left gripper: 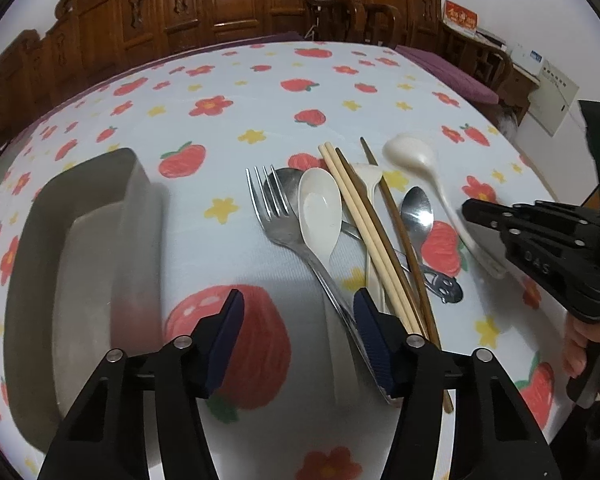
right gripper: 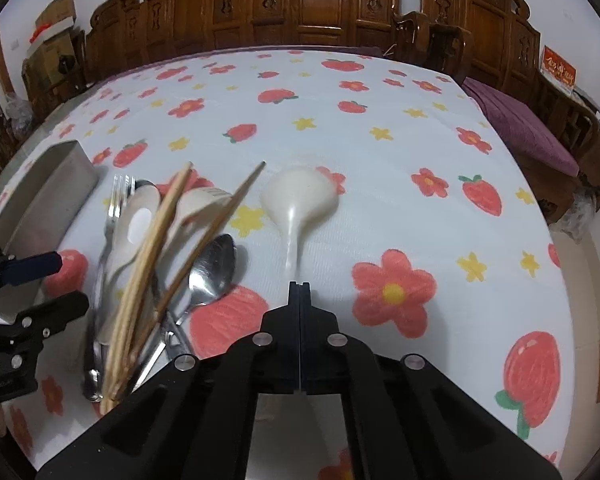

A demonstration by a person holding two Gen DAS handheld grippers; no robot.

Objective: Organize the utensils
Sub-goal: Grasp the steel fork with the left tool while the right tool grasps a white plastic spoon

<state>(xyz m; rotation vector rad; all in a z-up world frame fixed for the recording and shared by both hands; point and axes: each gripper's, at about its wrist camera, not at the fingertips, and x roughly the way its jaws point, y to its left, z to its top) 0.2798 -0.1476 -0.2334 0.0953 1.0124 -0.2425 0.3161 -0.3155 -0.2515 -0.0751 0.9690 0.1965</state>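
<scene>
A pile of utensils lies on the strawberry-print cloth: a metal fork [left gripper: 274,216], a white spoon [left gripper: 320,212], pale chopsticks [left gripper: 364,232], dark chopsticks [left gripper: 400,232] and a small metal spoon [left gripper: 418,212]. My left gripper [left gripper: 300,344] hovers open over the cloth at the pile's near left. The fork's handle runs under its right pad [left gripper: 374,346]. My right gripper [right gripper: 299,286] is shut on the handle of a white soup spoon [right gripper: 300,200], whose bowl points away and looks blurred. In the left wrist view the right gripper [left gripper: 466,208] comes in from the right, held by a hand.
A grey metal tray [left gripper: 140,240] stands left of the pile, also seen as the tray [right gripper: 60,176] at the far left of the right wrist view. Carved wooden chairs [right gripper: 300,4] line the table's far edge. A purple cushion [right gripper: 532,128] lies at right.
</scene>
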